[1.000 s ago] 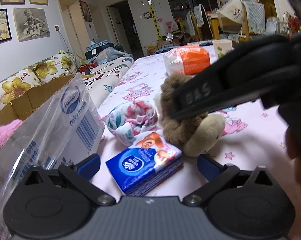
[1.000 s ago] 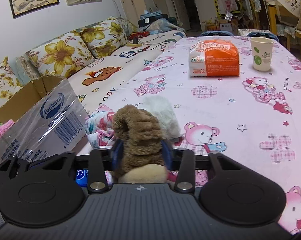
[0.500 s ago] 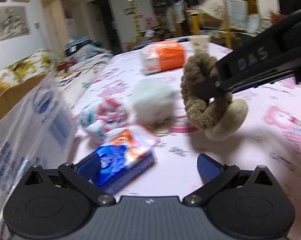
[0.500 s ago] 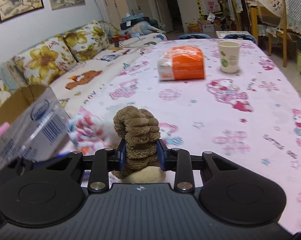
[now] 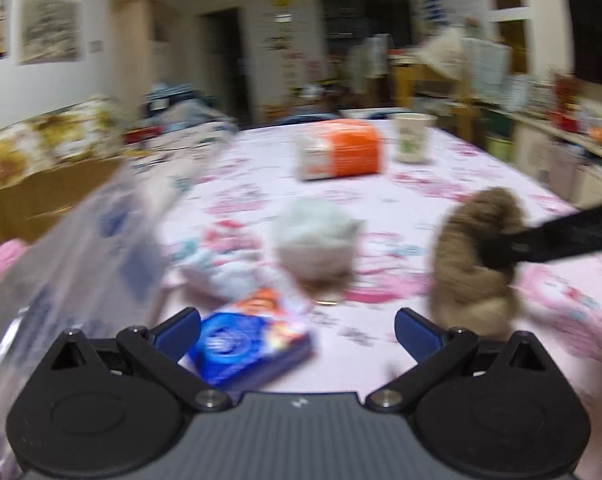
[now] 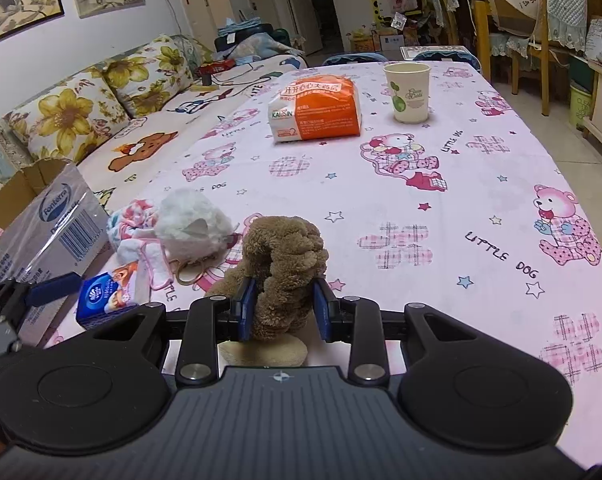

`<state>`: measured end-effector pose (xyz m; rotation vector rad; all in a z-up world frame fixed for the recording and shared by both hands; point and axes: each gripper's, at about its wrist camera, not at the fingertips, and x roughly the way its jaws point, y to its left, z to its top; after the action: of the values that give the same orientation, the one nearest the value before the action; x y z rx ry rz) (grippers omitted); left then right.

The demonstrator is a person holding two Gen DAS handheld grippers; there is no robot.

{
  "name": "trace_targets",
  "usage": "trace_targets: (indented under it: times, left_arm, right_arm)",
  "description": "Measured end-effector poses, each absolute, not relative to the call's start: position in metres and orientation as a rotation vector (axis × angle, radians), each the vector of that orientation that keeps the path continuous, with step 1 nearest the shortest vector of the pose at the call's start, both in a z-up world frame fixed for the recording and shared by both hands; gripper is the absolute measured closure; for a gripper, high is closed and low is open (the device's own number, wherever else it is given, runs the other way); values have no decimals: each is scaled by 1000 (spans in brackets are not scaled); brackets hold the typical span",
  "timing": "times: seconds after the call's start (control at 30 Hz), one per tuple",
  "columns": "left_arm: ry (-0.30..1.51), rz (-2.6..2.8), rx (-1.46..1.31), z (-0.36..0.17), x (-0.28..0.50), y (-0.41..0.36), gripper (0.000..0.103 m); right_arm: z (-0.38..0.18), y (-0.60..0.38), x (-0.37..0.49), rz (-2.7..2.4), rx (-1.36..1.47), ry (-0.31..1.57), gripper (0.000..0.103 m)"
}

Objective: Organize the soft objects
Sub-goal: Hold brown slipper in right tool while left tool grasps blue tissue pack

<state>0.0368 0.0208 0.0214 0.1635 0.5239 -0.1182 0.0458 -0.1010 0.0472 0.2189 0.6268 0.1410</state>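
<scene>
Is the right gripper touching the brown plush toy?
Touching. The right wrist view shows the right gripper with both blue pads pressed into the brown plush toy.

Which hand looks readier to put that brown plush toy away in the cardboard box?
Probably the right. Its tongs are already clamped on the brown plush toy, lifted off the table. The left tongs are open and empty near the tissue pack; the cardboard box sits to the left.
</scene>
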Motion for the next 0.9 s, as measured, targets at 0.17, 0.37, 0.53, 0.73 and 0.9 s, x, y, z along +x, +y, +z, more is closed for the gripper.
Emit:
trace_targets:
  times: [0.17,0.37,0.53,0.73,0.9]
  left_arm:
    - [562,-42,131,14,57,22,1]
    - [596,17,127,8,65,22,1]
    - [619,16,117,7,71,27,1]
    - [657,-43,35,5,77,39,21]
    - [655,-69,43,6,74,38,29]
  right_arm:
    - [44,-100,47,153,210,630,63]
    - [41,-108,50,146,240,642,54]
    - [36,-107,53,157,278,647,16]
    - [32,-91,60,191,282,644,0]
    - [25,-83,68,165,261,657,0]
